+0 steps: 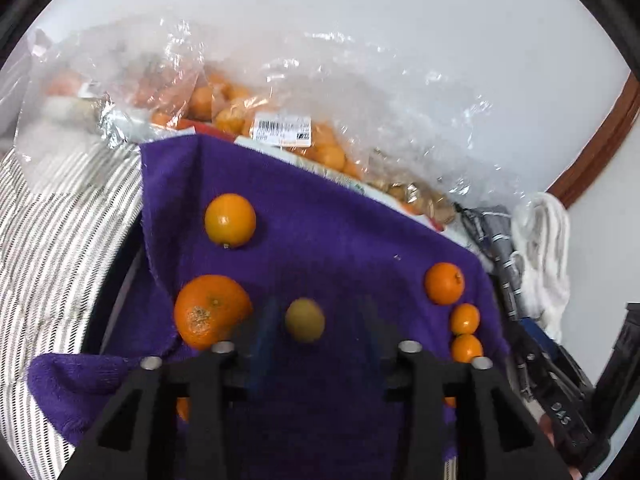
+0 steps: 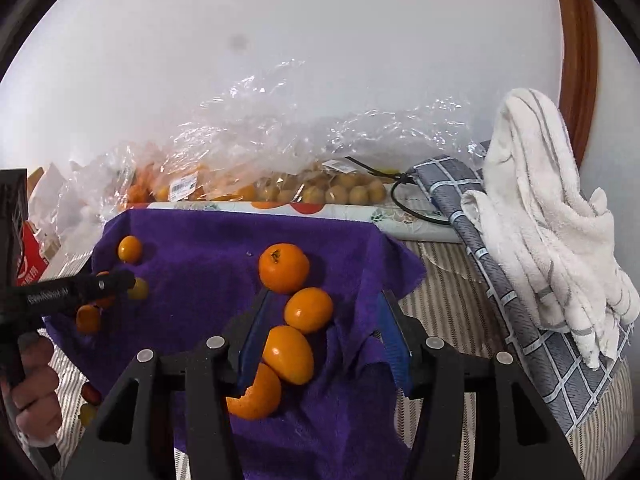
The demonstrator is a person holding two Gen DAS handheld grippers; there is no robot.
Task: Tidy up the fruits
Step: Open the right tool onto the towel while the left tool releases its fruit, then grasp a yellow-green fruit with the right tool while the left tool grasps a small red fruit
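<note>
A purple towel point(image 1: 320, 232) holds loose fruit. In the left wrist view my left gripper point(image 1: 320, 320) is open, its blurred fingers either side of a small yellow-green fruit point(image 1: 305, 319). A big orange point(image 1: 212, 310) lies to its left, a smaller one point(image 1: 230, 220) farther off, and three small oranges point(image 1: 444, 283) at the right. In the right wrist view my right gripper point(image 2: 326, 320) is open over a row of oranges point(image 2: 308, 309) on the towel point(image 2: 200, 248). The left gripper point(image 2: 116, 282) shows at the left by the yellow fruit point(image 2: 139, 289).
Clear plastic bags of oranges point(image 1: 224, 108) and small brown fruit point(image 2: 340, 190) lie behind the towel. A white towel point(image 2: 540, 220) and grey checked cloth point(image 2: 520, 300) are at the right. Striped bedding point(image 1: 60, 240) surrounds the towel. A red box point(image 2: 30, 256) is at the left.
</note>
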